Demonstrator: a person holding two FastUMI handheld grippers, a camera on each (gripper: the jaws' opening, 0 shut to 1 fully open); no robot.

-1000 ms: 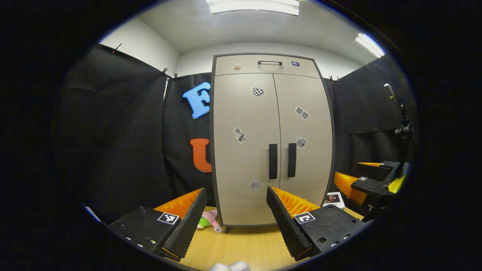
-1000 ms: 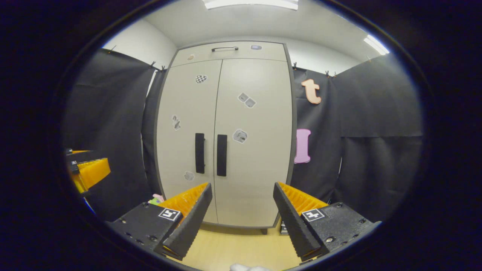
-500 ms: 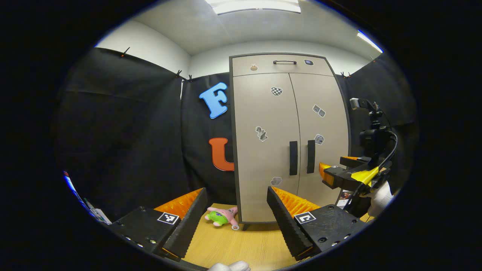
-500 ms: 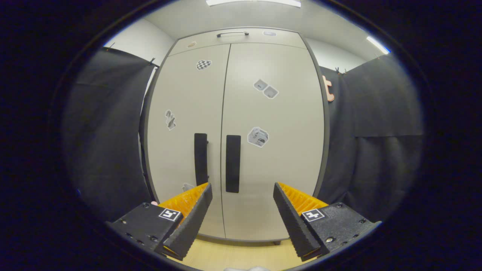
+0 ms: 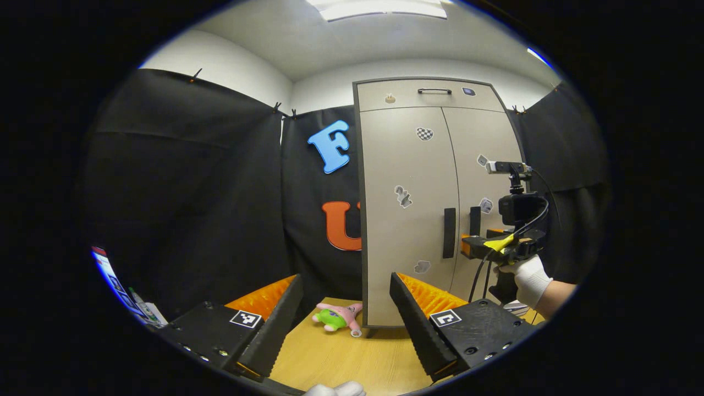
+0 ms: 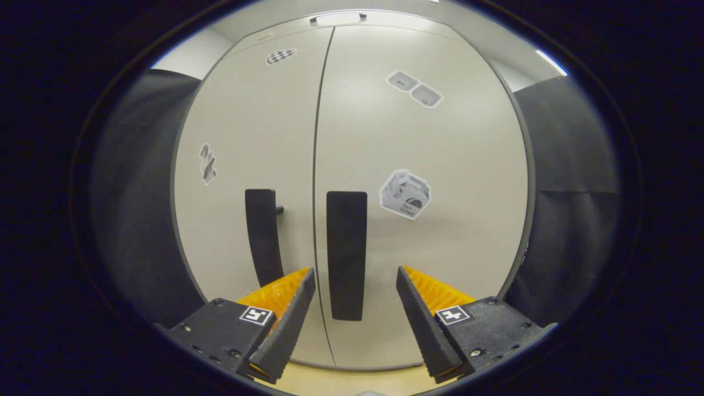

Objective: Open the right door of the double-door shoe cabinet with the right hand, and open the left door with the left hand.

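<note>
The pale grey double-door shoe cabinet (image 5: 407, 220) stands with both doors shut. In the left gripper view its dark left handle (image 5: 449, 232) and right handle (image 5: 474, 221) sit side by side at mid-height. My left gripper (image 5: 345, 279) is open and empty, well back from the cabinet and left of it. A gloved hand (image 5: 531, 278) holds my right gripper (image 5: 477, 247) just in front of the right handle. In the right gripper view the right gripper (image 6: 355, 270) is open, the right handle (image 6: 346, 253) shows close ahead in its gap, and the left handle (image 6: 263, 236) lies beside it.
A pink and green plush toy (image 5: 336, 319) lies on the wooden surface (image 5: 341, 357) by the cabinet's left foot. A drawer with a thin handle (image 5: 434, 91) tops the cabinet. Black cloth walls stand on both sides. Small items lean at the far left (image 5: 129, 297).
My right gripper has moved much closer to the cabinet, so the right handle looms large between its fingers. The left gripper view has swung left, shifting the cabinet rightward.
</note>
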